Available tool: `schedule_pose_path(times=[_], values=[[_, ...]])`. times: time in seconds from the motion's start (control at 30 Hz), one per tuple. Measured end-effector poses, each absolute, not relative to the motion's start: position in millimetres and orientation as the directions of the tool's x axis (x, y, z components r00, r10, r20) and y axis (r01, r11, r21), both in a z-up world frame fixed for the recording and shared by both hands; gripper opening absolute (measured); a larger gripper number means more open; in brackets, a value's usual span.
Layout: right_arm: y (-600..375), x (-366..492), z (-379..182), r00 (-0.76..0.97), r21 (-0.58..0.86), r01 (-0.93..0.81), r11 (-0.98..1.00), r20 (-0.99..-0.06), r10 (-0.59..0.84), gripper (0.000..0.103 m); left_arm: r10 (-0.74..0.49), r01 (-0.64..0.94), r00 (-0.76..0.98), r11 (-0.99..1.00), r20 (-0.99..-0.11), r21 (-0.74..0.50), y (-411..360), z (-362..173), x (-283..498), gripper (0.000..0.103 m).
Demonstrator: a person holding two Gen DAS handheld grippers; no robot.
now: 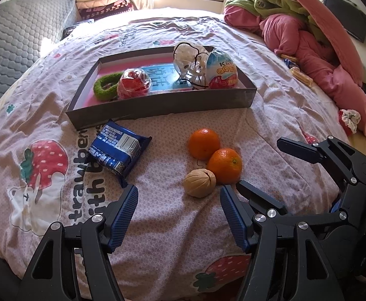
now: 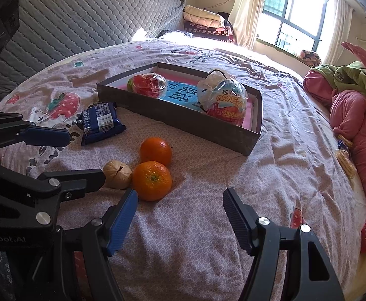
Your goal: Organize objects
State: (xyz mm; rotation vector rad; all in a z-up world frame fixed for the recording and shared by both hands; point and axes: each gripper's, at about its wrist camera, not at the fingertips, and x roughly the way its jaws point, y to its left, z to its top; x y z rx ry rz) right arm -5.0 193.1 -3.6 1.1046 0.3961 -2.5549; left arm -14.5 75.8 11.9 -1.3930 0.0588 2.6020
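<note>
A shallow grey box lies on the bed. In it are a green ring, a red wrapped sweet, a crumpled clear bag and a Kinder egg. In front of it lie a blue snack pack, two oranges and a walnut. My left gripper is open and empty, just short of the walnut. My right gripper is open and empty, beside the near orange.
The bedspread has a strawberry print. Pink and green bedding is heaped at the right. A red and white scrunchie and a snack packet lie near it. A grey quilted headboard stands at the left.
</note>
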Motion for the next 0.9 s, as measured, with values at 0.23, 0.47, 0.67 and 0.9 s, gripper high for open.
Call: schedule_pose_path(times=[0.23, 0.47, 0.67, 0.9], values=[[189, -7, -9, -0.628, -0.123, 0.418, -0.900, -0.755, -0.189, 0.070, 0.157, -0.187, -0.519, -0.980, -0.840, -0.067, 79, 5, -21, 0.069], [188, -9, -13, -0.634, -0.133, 0.419, -0.898, -0.751, -0.184, 0.070, 0.169, -0.196, -0.504, -0.978, -0.847, -0.078, 83, -4, -28, 0.069], [189, -14, -18, -0.619, -0.123, 0.417, -0.900, -0.764, -0.182, 0.070, 0.173, -0.190, -0.487, -0.978, -0.856, -0.090, 82, -13, -35, 0.069], [186, -18, -22, -0.621, -0.134, 0.429, -0.894, -0.762, -0.184, 0.070, 0.175, -0.178, -0.473, -0.979, -0.864, -0.101, 78, -18, -41, 0.069]])
